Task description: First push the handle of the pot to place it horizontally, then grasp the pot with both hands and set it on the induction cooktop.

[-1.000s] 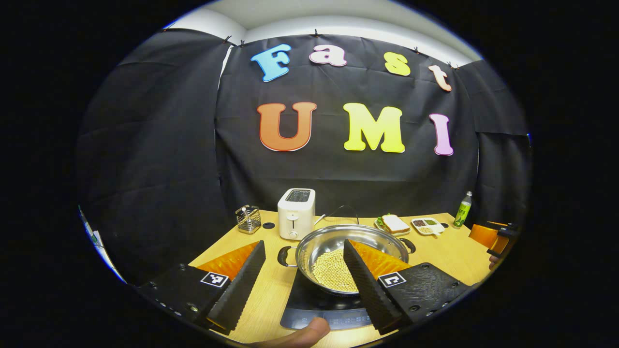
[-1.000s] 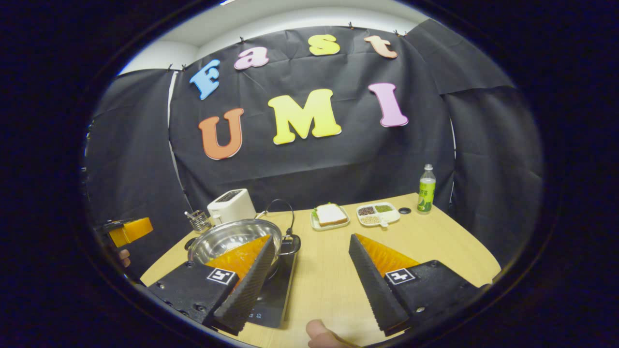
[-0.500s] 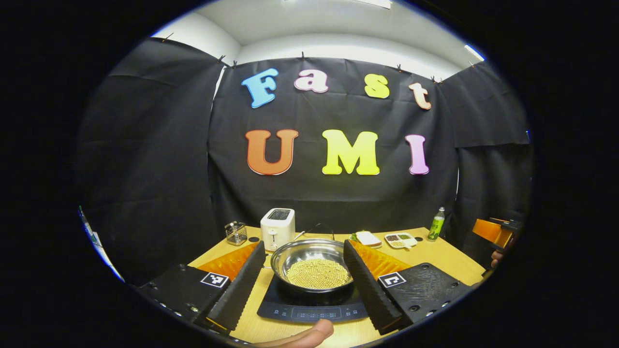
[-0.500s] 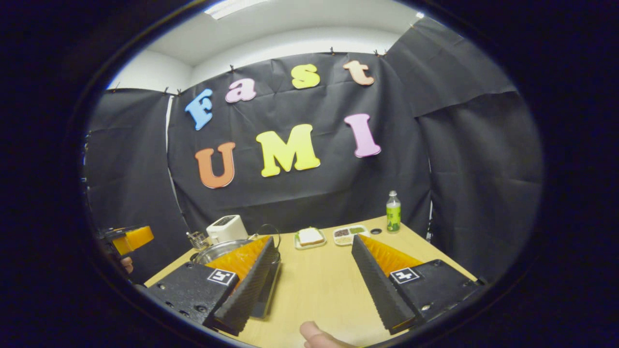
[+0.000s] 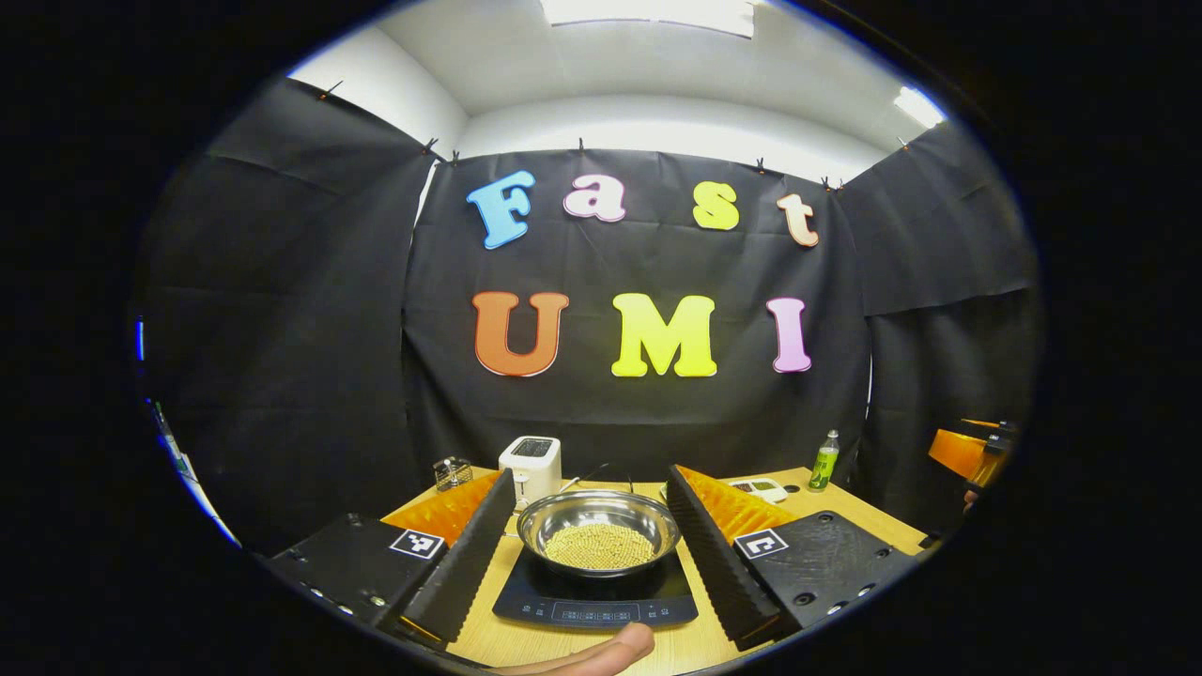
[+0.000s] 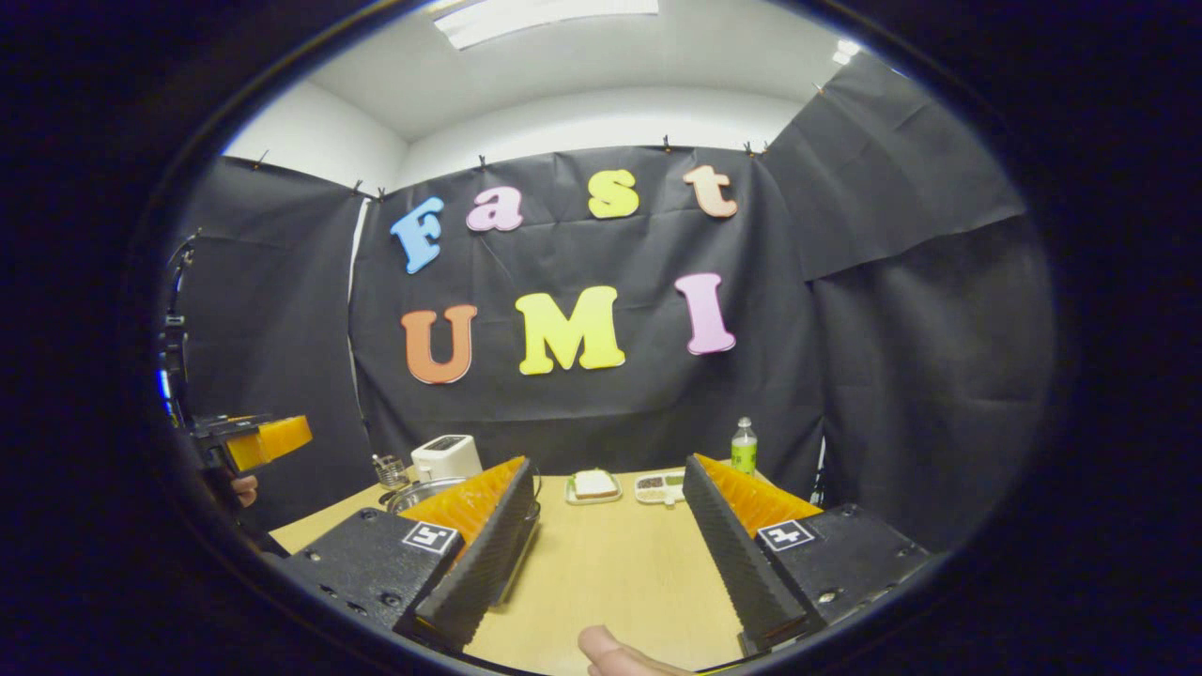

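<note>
- Now the round steel pot of pale beans [image 5: 599, 531] is seen resting on the black induction cooktop [image 5: 595, 599]; placement judged done.
- Left gripper [image 5: 590, 549] and right gripper [image 6: 606, 547] are drawn back since a second ago, fingers apart, nothing held.

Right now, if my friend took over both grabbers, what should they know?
Left gripper: open, holding nothing, back from the pot.
Right gripper: open, holding nothing, over bare table.
Pot: sits on the induction cooktop, with yellow beans inside. Its handles are hard to make out.
Done: the pot is on the cooktop and both grippers have let go.
Left: nothing of the job that shows; probably just put the grippers down.
</note>
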The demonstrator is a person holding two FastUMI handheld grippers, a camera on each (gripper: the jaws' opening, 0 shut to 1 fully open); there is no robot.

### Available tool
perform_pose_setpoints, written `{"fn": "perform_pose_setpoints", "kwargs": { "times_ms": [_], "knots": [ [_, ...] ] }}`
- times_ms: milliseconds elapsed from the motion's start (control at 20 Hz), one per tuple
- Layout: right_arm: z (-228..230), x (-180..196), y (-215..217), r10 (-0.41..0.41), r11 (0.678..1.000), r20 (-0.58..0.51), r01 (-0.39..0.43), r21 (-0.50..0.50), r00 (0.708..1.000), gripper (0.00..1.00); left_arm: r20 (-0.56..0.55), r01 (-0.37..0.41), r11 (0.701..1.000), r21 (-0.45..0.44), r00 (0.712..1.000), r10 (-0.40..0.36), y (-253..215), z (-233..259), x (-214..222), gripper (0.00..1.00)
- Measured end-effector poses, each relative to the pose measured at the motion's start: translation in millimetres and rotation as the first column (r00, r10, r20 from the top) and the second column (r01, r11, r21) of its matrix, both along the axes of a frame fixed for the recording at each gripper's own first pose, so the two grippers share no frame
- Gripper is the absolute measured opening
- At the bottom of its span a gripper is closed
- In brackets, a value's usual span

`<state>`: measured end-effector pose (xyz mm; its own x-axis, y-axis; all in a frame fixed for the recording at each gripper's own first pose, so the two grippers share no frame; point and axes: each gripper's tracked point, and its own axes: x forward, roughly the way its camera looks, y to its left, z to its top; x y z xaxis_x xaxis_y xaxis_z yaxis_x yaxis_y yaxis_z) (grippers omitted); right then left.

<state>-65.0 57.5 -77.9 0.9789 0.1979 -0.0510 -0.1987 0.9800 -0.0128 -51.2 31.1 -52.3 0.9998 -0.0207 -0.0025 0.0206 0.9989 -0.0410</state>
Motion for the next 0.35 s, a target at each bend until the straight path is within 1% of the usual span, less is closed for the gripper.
{"fn": "perform_pose_setpoints", "kwargs": {
  "times_ms": [50, 200, 350],
  "knots": [
    [1.9, -4.1, -8.4, -0.022, 1.0, 0.01, 0.023, -0.016, 1.0, 0.96, 0.015, -0.001, 1.0, -0.006, 1.0, 0.001, 0.2, 3.7, -4.5, 0.96],
    [17.2, -17.5, -20.2, -0.059, 0.998, 0.058, 0.06, -0.025, 0.997, 0.96, 0.052, 0.044, 0.999, -0.028, 0.998, -0.043, -12.3, 17.2, -20.7, 0.95],
    [25.6, -30.0, -21.4, -0.048, 0.999, 0.063, 0.048, -0.003, 0.997, 0.96, 0.065, 0.045, 0.999, -0.004, 0.997, -0.045, -10.0, 22.3, -36.4, 0.95]
  ]
}}
